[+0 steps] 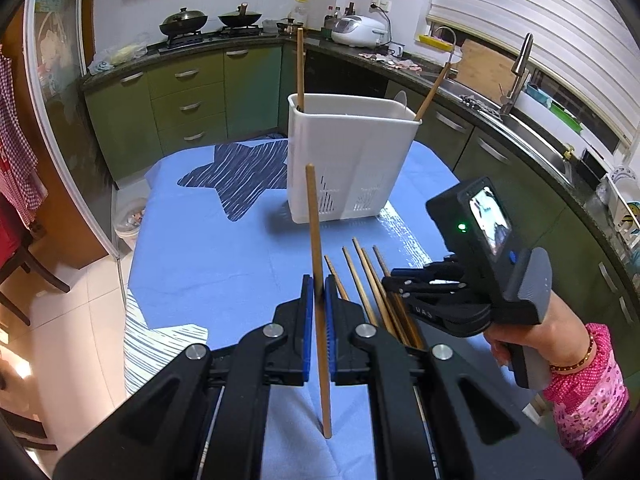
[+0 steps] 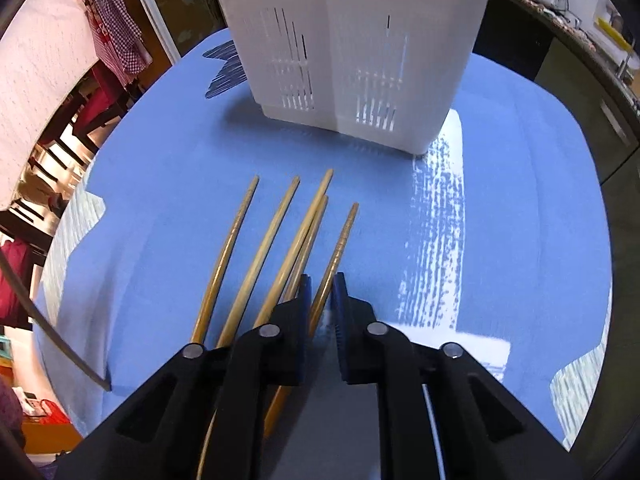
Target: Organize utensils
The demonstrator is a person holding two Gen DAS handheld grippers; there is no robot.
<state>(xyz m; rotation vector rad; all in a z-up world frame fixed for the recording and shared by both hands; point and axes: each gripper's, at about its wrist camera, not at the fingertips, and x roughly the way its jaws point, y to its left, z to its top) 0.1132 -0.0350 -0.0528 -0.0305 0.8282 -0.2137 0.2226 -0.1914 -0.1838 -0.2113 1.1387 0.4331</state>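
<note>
Chopsticks are the item under inspection. We find the left tool point(image 1: 319, 280) pinching one slender wooden chopstick point(image 1: 316, 248) between its blue pads, held near upright, gripped around mid-length, its lower tip close over the blue-clothed surface point(image 1: 224, 264). The right tool point(image 2: 322, 280) sits low over five loose wooden chopsticks point(image 2: 280, 240) fanned on the near part of the surface; its pads are narrowly spread either side of the rightmost stick, and we judge contact not yet made. A white slotted plastic utensil holder point(image 1: 340, 160) stands at the far side, already carrying two long wooden handles. We assess the sticks as light, stiff and smooth, liable to pivot or slip; hold is best taken near the middle, squarely across the pads.
</note>
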